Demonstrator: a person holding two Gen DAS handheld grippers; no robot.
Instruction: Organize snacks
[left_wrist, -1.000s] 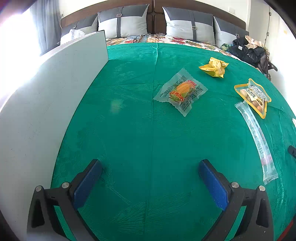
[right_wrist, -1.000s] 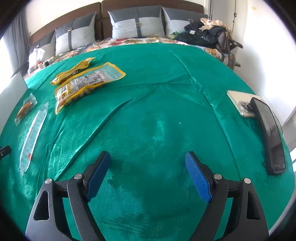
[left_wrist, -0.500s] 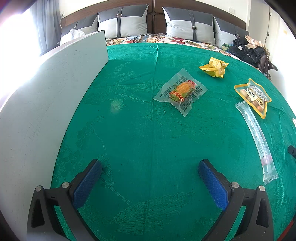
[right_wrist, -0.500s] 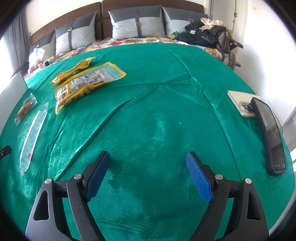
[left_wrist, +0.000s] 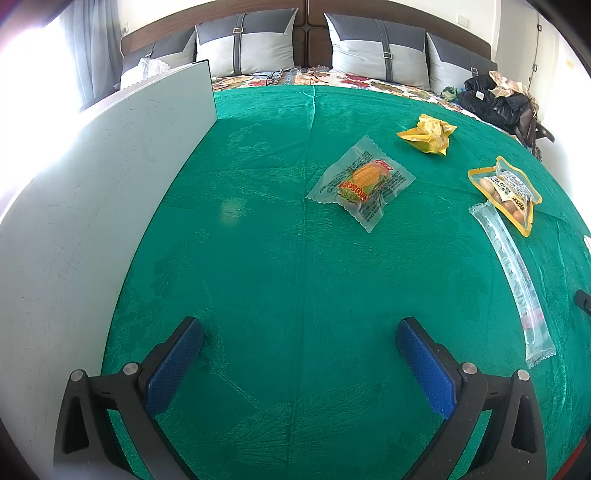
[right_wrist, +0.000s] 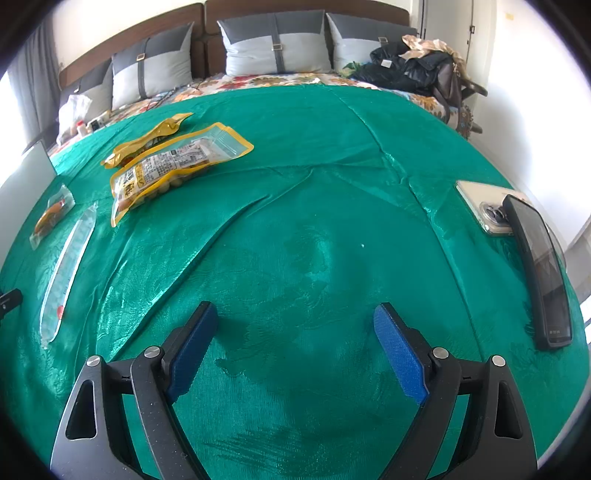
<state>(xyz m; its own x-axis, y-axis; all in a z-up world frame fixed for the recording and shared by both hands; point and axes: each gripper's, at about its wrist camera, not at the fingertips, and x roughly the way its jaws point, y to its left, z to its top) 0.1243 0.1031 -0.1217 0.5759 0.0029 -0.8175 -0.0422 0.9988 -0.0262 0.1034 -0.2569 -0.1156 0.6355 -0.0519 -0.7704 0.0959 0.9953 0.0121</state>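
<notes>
Snacks lie scattered on the green cloth (left_wrist: 258, 277): corn packet (left_wrist: 362, 183), crumpled yellow wrapper (left_wrist: 428, 133), yellow nut pouch (right_wrist: 173, 166) and long clear tube (left_wrist: 513, 273), all apart from the white board (left_wrist: 92, 206) at my left. I hold left gripper (left_wrist: 299, 332) and right gripper (right_wrist: 295, 317) spread wide, empty, above bare cloth. Nothing looks gathered yet, so I judge the sorting barely begun.

Green bedspread (right_wrist: 314, 166), grey pillows (left_wrist: 243, 44), white board (left_wrist: 92, 177), two phones (right_wrist: 539, 266)

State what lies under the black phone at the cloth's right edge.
The black phone overlaps a pale phone, camera side up, on the green cloth. What its covered end hides cannot be seen.
</notes>
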